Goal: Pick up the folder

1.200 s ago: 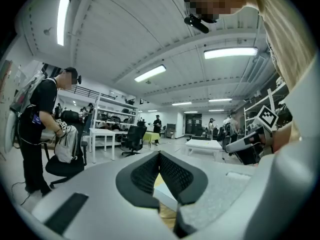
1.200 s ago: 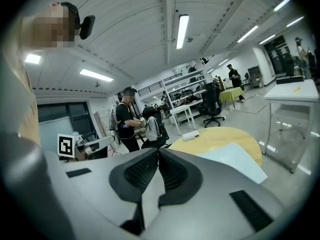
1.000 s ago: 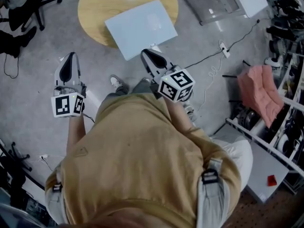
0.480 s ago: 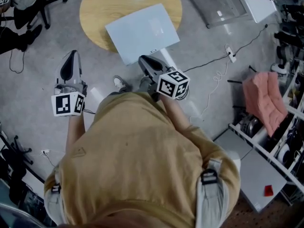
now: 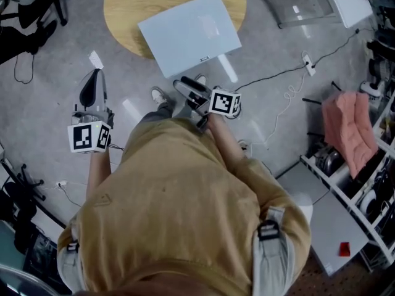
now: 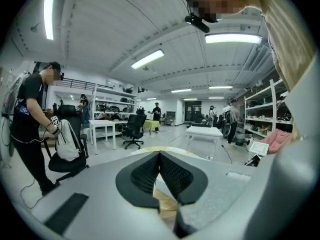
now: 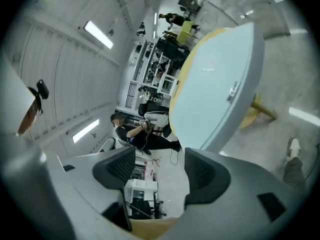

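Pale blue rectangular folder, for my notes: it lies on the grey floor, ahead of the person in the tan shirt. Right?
No: the head view shows the pale blue rectangular folder lying on the round wooden table, ahead of the person in the tan shirt.

Grey concrete floor (image 5: 49, 116) with a round wooden table (image 5: 123, 17), metal shelving (image 5: 345, 195) at right, strip lights (image 6: 147, 59) overhead

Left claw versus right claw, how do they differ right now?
The left claw has its jaws together. The right claw has its jaws apart and opening.
The left claw hangs over bare floor, well aside of the folder. The right claw sits just short of the folder's near edge.
The left claw is upright, while the right claw is rolled sideways.
Both are empty.
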`<state>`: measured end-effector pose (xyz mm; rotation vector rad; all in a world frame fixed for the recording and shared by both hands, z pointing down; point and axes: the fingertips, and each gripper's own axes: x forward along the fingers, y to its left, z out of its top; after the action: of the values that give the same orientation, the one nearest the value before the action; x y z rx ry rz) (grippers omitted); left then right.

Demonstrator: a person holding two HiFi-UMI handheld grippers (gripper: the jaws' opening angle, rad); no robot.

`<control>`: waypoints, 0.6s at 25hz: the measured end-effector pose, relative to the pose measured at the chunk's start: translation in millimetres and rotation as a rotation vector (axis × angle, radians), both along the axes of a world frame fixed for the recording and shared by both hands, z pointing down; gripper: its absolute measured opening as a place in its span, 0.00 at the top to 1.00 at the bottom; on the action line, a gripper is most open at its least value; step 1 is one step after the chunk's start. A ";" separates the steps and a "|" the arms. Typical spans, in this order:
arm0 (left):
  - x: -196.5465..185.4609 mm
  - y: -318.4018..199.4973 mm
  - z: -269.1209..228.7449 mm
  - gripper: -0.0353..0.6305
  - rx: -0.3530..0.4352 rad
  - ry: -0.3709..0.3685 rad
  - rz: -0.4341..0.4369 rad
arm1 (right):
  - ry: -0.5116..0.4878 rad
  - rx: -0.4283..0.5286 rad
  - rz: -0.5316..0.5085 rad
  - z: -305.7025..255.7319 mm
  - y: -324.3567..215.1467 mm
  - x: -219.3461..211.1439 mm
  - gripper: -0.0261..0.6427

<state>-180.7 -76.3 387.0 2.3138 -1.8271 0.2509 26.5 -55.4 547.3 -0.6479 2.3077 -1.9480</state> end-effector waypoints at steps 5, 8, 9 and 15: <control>-9.5 6.9 10.0 0.94 -0.044 -0.026 -0.003 | -0.129 -0.104 0.025 35.1 4.8 -11.8 0.47; -10.9 10.3 16.4 0.94 -0.062 -0.041 -0.004 | -0.192 -0.127 0.044 53.8 -0.7 -16.7 0.45; -11.3 12.4 17.9 0.94 -0.069 -0.045 -0.006 | -0.199 -0.134 0.050 60.7 -1.9 -18.4 0.45; -15.5 26.5 21.8 0.94 -0.108 -0.073 -0.018 | -0.254 -0.159 0.057 80.1 -6.4 -38.1 0.38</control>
<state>-196.2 -49.8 408.8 2.2418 -1.8193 0.4264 -11.6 -61.8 627.4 -0.4399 1.9827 -2.0666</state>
